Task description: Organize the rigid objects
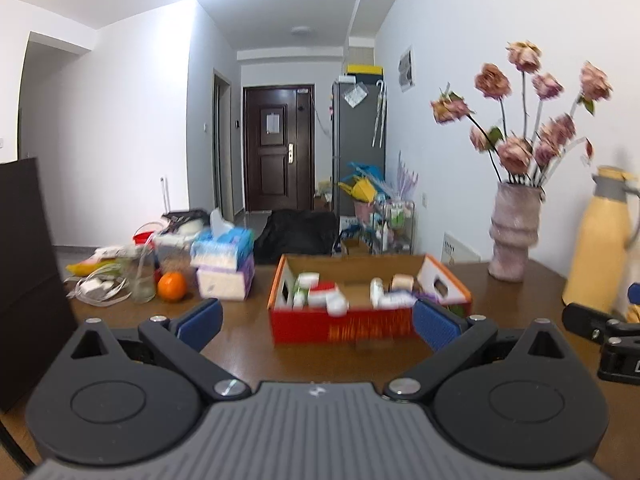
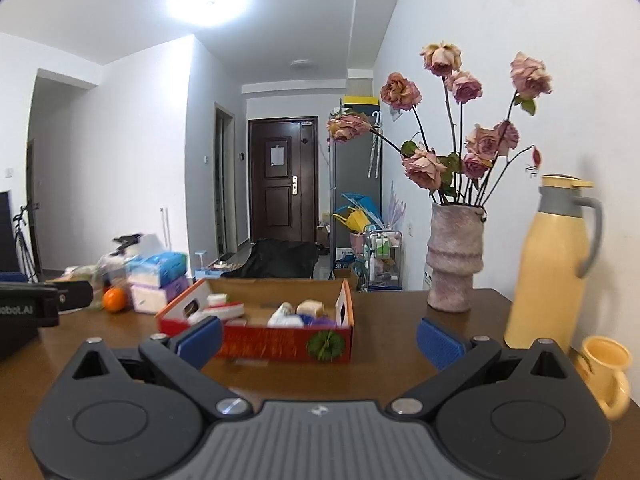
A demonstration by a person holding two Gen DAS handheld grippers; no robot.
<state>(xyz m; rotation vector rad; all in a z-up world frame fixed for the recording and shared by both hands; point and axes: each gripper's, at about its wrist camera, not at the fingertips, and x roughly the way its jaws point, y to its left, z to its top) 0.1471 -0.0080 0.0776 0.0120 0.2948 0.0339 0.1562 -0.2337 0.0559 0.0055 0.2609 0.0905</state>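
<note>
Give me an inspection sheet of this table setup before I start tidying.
Surface: brown wooden table.
Job's things: open red cardboard box holding small packages, blurred.
Clutter: orange, stacked tissue packs, glass, vase of dried roses, yellow jug, yellow cup.
Grippers: left gripper and right gripper open, empty.
Cables: white cord bundle.
Surroundings: dark door, grey fridge.

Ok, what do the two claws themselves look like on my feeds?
Both look alike. The left claw has black linkage arms with silver pivot screws, blue ribbed pads on its fingers, round black housings and a grey ridged body with a small logo. The right claw matches it, blue pads included. In the right view, white lettering shows on the left unit's side. No cables, hands or sleeves show.
</note>
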